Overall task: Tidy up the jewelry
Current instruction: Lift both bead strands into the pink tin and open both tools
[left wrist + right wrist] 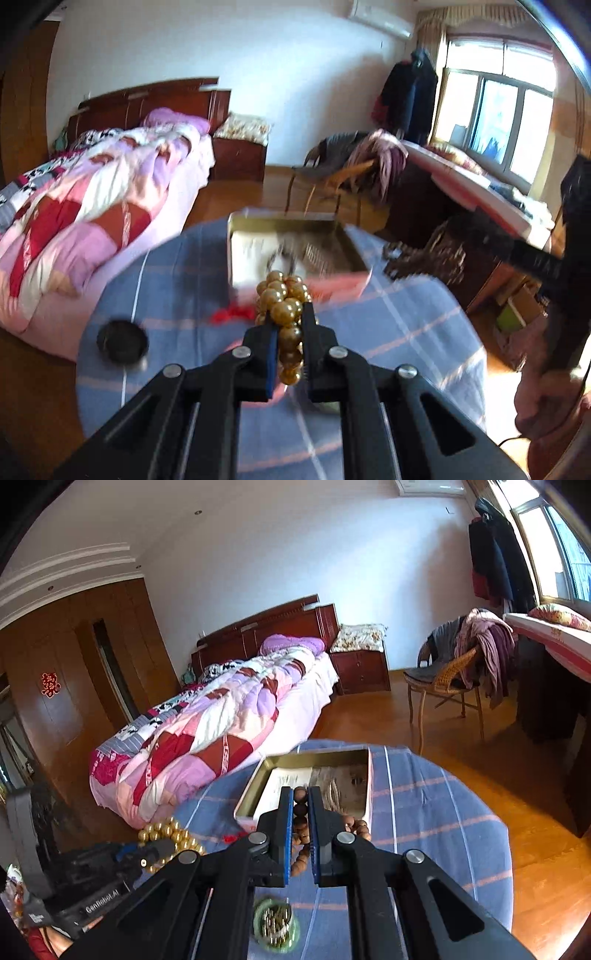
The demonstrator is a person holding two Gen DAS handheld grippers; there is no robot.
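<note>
Left wrist view: the left tool [286,325] is clamped on a string of gold beads [282,301], held above the surface [388,325] just short of the open tin [343,236]. The right tool [299,827] grips one string of brown beads [300,812] over the tin's near edge. I judge both strings are being carried to the tin; next, lower each inside and release. Also on the surface: one green bangle [277,928], one dark round lid [122,341], one red tassel [231,314]

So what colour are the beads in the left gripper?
Shiny gold beads, clearest in the left wrist view.
</note>
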